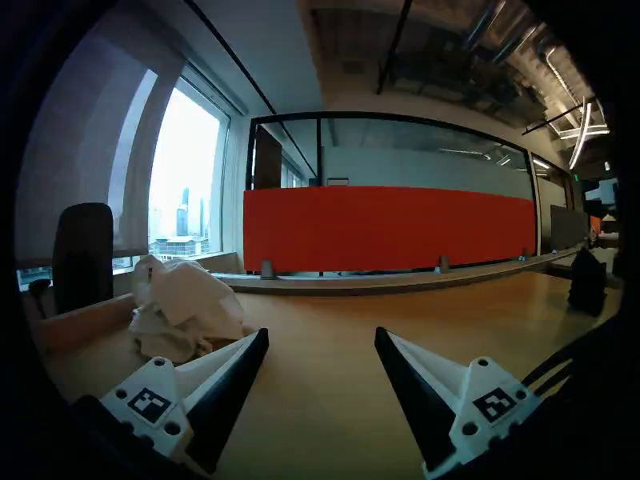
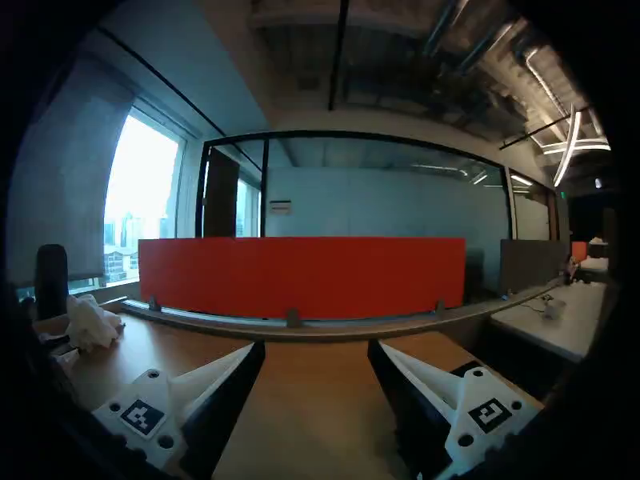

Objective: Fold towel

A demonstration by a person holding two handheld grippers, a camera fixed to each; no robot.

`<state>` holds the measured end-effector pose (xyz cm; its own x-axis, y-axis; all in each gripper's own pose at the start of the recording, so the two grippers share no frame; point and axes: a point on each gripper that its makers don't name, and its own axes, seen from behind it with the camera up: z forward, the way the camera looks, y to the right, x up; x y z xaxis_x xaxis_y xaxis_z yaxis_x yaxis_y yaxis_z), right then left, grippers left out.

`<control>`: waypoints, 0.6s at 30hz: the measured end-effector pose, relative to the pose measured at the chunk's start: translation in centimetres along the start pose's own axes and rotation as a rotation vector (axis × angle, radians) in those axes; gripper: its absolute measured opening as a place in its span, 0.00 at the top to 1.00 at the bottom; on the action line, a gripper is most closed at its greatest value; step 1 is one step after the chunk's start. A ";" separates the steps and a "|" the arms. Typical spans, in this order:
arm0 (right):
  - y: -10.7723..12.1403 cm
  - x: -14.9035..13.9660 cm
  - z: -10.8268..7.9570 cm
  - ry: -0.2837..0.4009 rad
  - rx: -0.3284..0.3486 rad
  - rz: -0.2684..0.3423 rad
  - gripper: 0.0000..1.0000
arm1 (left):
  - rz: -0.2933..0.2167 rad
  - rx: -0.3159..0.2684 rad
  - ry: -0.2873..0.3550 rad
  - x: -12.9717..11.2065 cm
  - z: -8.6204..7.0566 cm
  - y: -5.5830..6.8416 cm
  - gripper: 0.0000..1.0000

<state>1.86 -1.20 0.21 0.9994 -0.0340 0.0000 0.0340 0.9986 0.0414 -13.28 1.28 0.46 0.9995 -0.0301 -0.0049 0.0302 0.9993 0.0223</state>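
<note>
towel point(image 1: 182, 308) on desk point(image 1: 336, 376) left, divider panel point(image 1: 388, 228) behind

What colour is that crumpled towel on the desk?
White. The towel shows best in the left gripper view.

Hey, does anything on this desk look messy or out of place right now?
The towel stands out: it lies in a crumpled heap at the desk's left end by the window, neither flat nor folded. The left gripper and right gripper are open and apart from it. Nothing looks spilled or damaged.
</note>
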 end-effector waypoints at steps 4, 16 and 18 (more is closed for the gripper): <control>0.1 -1.6 0.4 0.002 0.001 0.017 0.00 | 0.000 0.000 0.000 -0.1 0.0 0.1 0.01; 0.2 -6.5 1.0 -0.002 -0.002 0.054 0.00 | 0.000 0.000 0.000 -0.2 0.1 0.2 0.01; 0.2 -7.2 1.0 0.000 -0.005 0.055 0.00 | 0.000 0.000 0.001 -0.2 0.1 0.2 0.02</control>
<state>-5.29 -0.77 1.19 0.9998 0.0209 0.0018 -0.0209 0.9991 0.0367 -13.51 1.48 0.53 0.9995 -0.0301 -0.0054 0.0302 0.9993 0.0225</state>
